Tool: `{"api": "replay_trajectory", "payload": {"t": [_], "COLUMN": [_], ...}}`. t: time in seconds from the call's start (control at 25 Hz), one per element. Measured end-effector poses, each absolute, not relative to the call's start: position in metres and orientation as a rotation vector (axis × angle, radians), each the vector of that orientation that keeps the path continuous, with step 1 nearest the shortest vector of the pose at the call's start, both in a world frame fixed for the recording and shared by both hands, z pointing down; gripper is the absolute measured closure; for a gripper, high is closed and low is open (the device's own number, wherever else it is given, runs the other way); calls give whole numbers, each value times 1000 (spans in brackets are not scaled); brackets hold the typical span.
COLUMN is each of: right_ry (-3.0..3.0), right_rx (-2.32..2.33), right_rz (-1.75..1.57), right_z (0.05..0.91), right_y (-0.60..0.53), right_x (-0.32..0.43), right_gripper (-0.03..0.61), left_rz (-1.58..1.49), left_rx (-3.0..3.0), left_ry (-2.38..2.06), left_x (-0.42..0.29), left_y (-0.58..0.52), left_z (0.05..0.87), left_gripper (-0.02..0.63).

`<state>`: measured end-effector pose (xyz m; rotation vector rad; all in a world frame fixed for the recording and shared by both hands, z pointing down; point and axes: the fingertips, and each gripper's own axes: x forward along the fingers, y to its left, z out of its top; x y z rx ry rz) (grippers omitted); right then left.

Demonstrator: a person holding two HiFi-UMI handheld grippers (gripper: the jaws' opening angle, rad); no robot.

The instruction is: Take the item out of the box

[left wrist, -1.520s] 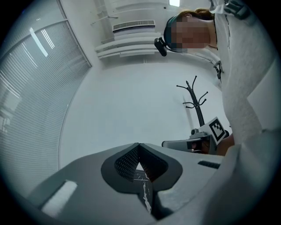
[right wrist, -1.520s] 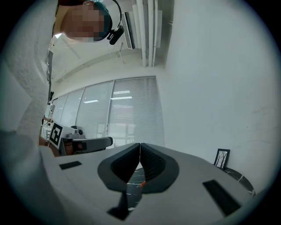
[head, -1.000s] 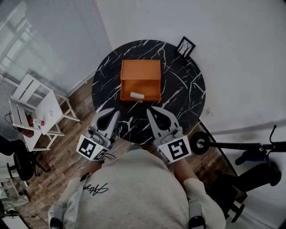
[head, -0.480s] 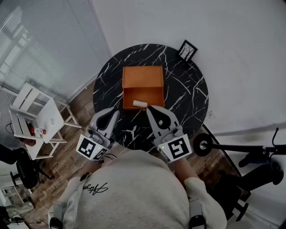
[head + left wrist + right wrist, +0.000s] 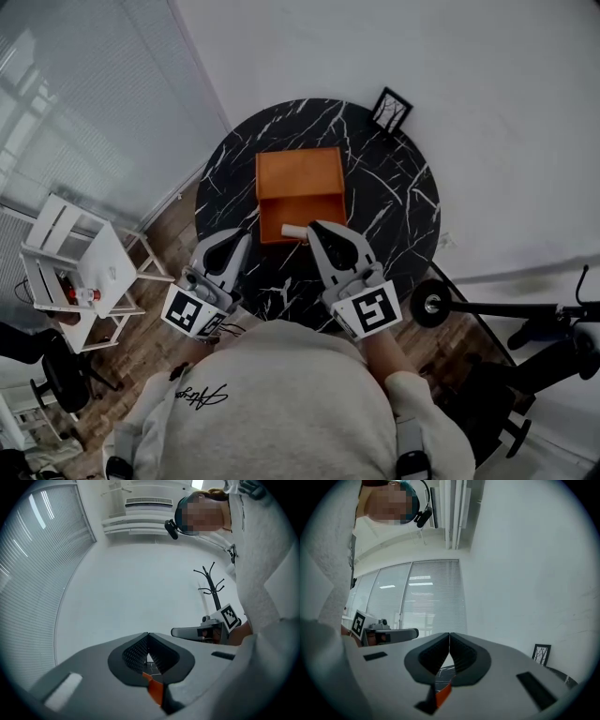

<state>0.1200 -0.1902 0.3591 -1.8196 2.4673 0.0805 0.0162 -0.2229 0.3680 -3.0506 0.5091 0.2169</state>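
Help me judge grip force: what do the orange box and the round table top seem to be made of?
Orange box: likely cardboard or stiff paperboard with a matte finish; it has flat panels, sharp folded edges and no glare. Table top: black with white veins, so marble or a marble-look laminate; the head view cannot settle which. It looks smooth, with only a faint sheen.

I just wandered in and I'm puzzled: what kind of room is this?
Probably an office or studio room rather than a workshop. It has wide window blinds, a round black marble table with a small framed picture at its edge, and a coat stand.
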Motion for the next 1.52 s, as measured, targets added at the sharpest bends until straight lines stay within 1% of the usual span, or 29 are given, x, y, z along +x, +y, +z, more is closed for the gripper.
{"api": "replay_trajectory", "payload": {"t": [0.6,1.12,1.52], "right_ry": [2484,2571,2771], "right_rx": [-1833,-1718,-1602], "right_rz": [90,43,21], "right_z": [358,357,382], "right_y": [-199,-203,-219], "right_x": [124,128,121], "right_gripper": [569,568,566], "left_rz": [235,223,198], "left_rx": [-3069,-3053,-3044], "left_ry": [467,573,648], "left_x": [27,26,23], "left_y": [-231,-229,-232], "left_z": [368,369,374], "left_gripper": [611,611,611]}}
